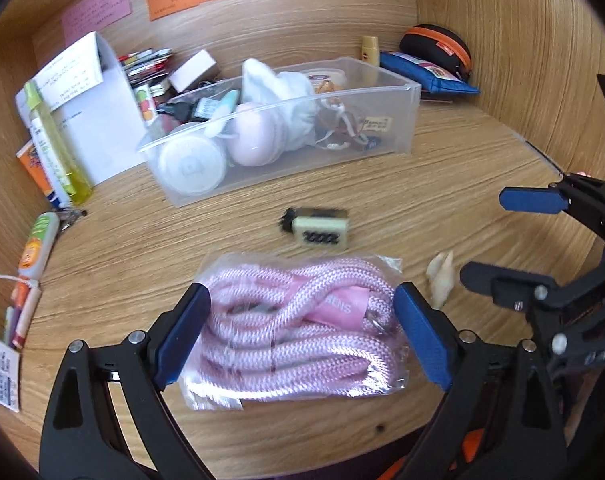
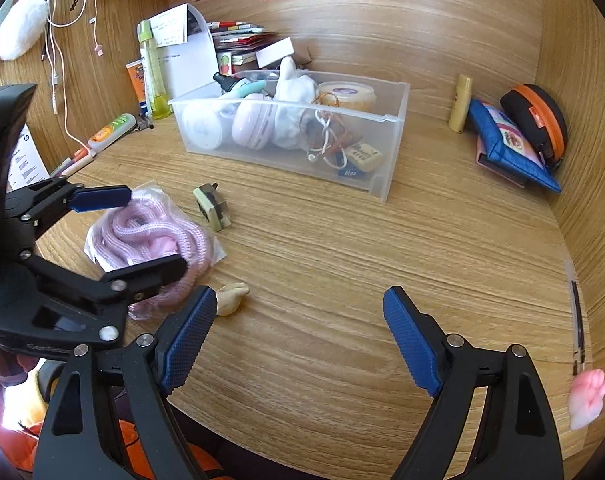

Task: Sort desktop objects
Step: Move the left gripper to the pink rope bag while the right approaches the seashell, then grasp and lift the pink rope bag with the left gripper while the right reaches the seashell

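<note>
A clear bag of coiled pink rope [image 1: 294,332] [image 2: 142,236] lies on the wooden desk near its front edge. My left gripper [image 1: 304,332] [image 2: 154,232] is open and straddles the bag, one blue pad at each side; I see no squeeze on it. My right gripper [image 2: 300,304] [image 1: 502,240] is open over bare wood to the right, with nothing between its fingers. A small beige block with black bristles [image 1: 322,228] [image 2: 212,208] lies just beyond the bag. Beside the bag is a small cream piece [image 1: 440,280] [image 2: 230,298].
A clear plastic bin [image 1: 398,128] [image 2: 396,140] holding several items stands mid-desk. At the back right are a blue pouch [image 2: 502,148], a black-and-orange case [image 2: 538,116] and a small yellow bottle [image 2: 460,104]. Bottles, papers and pens crowd the left wall. A pink paw-shaped piece [image 2: 586,400] sits at the right edge.
</note>
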### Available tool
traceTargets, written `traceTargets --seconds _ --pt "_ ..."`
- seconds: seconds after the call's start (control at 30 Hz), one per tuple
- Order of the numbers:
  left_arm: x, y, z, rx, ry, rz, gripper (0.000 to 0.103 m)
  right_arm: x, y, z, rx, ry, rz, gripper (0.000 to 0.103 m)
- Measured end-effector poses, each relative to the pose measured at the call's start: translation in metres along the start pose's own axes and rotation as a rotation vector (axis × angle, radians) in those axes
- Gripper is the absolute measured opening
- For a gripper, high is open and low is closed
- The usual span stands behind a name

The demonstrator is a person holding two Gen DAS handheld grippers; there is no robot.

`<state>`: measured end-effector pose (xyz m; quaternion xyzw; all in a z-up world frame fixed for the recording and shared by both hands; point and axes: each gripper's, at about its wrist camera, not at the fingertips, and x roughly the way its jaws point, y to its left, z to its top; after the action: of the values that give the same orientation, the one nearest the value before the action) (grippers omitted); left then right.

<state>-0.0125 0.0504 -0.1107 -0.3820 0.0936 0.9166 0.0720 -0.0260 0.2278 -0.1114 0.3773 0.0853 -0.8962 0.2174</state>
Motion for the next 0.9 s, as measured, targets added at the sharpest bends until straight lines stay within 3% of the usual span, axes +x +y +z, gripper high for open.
traceTargets --seconds 0.27,0.5,0.63,0.9 --pt "-0.019 0.033 -0.023 -0.034 0.014 0.066 0.095 0.009 0.015 -0.004 -0.026 0.011 0.03 0.083" --pt "-0.025 0.048 -0.037 -0.126 0.052 0.005 0.095 0.014 0.026 -0.006 -0.041 -0.015 0.035 0.081" --pt "-0.009 0.049 -0.036 -0.206 0.121 -0.098 0.096 0.017 0.027 -0.007 -0.038 -0.013 0.034 0.069" --pt "0.007 0.042 -0.021 -0.236 0.119 -0.043 0.102 0.018 0.034 -0.012 -0.066 -0.007 0.032 0.06"
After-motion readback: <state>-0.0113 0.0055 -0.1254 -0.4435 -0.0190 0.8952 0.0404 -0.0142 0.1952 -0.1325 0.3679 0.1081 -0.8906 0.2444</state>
